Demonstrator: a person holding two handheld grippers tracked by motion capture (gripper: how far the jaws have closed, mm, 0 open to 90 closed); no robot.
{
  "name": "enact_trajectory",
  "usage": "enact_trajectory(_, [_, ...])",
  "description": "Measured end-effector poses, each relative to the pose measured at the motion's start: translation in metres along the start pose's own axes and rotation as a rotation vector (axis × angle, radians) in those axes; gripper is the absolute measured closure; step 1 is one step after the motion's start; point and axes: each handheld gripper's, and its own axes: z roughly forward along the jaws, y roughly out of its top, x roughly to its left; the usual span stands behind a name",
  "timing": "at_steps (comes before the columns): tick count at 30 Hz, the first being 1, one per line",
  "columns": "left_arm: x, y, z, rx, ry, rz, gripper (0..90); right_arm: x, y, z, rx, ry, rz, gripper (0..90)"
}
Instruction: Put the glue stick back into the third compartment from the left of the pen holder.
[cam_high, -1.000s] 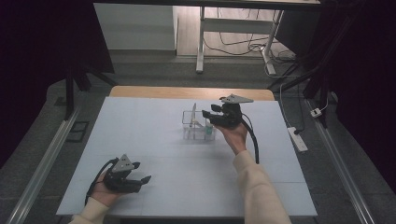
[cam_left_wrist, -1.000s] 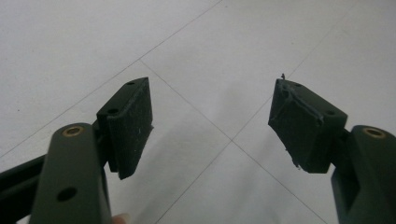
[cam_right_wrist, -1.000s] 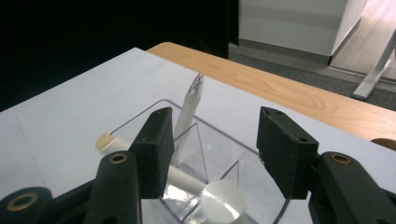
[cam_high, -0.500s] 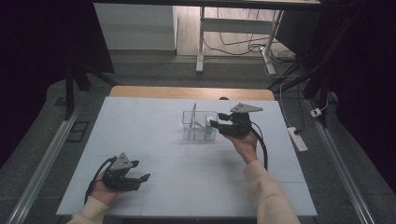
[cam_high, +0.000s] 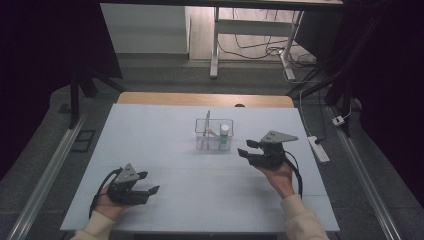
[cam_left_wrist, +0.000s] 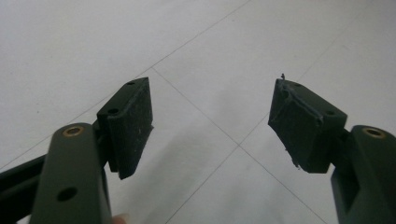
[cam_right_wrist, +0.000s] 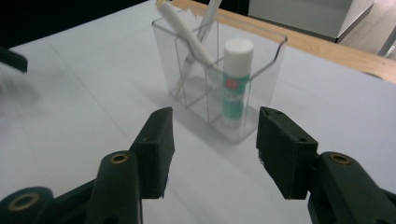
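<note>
Leftmost, the left gripper (cam_high: 145, 186) rests open and empty, well apart from the work. Mid-table, the clear organizer (cam_high: 202, 134) holds an upright glue stick (cam_high: 224, 136). Just right of it, the nearer right gripper (cam_high: 246, 149) faces it, jaws apart, empty. The leaning white items (cam_right_wrist: 187, 32) are unidentifiable.

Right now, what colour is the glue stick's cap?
White; the glue stick shows best in the right gripper view.

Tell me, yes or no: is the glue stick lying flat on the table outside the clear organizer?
No, the glue stick stands upright inside a compartment of the clear organizer, white cap up, ahead of the right gripper.
</note>
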Motion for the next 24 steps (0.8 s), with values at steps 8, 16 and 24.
enact_trajectory(8, [0.000, 0.000, 0.000, 0.000, 0.001, -0.002, 30.4, 0.003, -0.030, -0.030, 0.020, -0.001, -0.011, 45.5])
enact_trajectory(16, [0.002, 0.000, 0.000, -0.002, 0.009, -0.008, 30.4, -0.004, -0.054, -0.049, 0.056, -0.030, -0.020, 45.2])
enact_trajectory(24, [0.002, 0.000, -0.001, -0.005, 0.015, -0.008, 30.4, -0.008, -0.063, -0.053, 0.067, -0.042, -0.022, 44.8])
